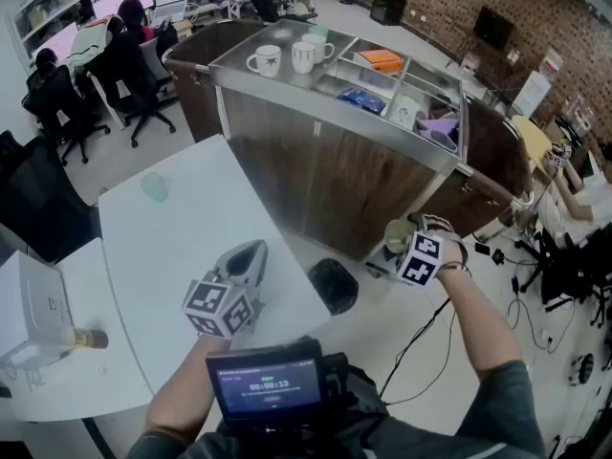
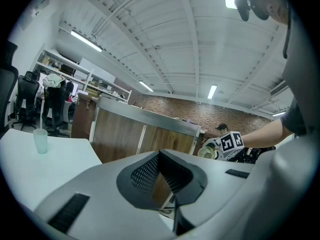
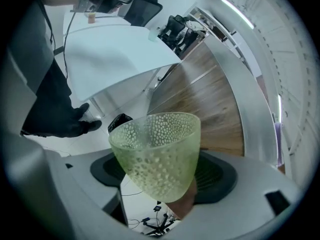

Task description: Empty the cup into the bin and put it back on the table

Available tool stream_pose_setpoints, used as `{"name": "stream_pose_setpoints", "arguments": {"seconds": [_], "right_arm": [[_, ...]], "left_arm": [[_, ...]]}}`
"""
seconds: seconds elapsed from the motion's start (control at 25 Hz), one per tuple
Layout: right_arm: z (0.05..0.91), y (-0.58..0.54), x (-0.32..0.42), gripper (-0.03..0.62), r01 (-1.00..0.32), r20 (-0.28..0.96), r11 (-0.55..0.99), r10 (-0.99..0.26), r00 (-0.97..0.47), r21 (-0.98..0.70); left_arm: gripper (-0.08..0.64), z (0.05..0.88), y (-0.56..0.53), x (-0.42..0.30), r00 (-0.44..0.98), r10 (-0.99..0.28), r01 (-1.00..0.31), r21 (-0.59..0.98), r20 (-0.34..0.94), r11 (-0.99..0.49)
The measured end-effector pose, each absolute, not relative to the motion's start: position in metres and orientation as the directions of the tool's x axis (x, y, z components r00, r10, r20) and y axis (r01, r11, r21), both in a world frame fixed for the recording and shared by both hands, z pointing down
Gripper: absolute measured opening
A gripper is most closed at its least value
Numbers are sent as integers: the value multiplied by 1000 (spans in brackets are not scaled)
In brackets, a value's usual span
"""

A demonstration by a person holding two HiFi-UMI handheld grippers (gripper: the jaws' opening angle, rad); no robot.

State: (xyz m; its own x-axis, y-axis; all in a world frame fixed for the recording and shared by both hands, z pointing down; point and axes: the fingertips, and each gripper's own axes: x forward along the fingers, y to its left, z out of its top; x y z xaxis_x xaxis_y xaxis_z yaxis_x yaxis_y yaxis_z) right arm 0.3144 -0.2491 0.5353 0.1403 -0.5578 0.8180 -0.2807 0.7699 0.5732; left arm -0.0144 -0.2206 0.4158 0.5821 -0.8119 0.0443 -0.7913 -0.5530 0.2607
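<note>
The pale green, translucent plastic cup with a dimpled wall (image 3: 155, 144) sits between the jaws of the right gripper (image 3: 161, 176). The jaws stand wide and press on the lower, narrower part of the wall, and the open rim points away from the gripper. No contents can be made out inside. Judged from the thin, see-through wall, the cup is light and fairly stiff, but it may flex or crack under hard clamping. The dimples should give the pads some bite on a smooth surface. The tapered body favours a hold low on the wall, as here, with moderate pressure. The small black bin (image 1: 333, 286) stands on the floor below and to the left of this gripper. The white table (image 1: 182, 247) lies further left. The left gripper (image 1: 251, 254) hovers over the table, jaws together and empty.
</note>
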Motion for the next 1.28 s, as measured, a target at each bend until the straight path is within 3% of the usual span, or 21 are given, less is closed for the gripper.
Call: {"name": "stream_pose_setpoints", "arguments": {"seconds": [0.52,1.28], "right_arm": [[554,-249,323,391,-37,794,817,-547,265,575],[548,-247,317,391,136,766,839,-537,352,526]], "left_arm": [[2,418,-221,-14,586,-809,-787,268,46,-555],[1,422,-216,-18,579,-813,-793,273,58,-545]]}}
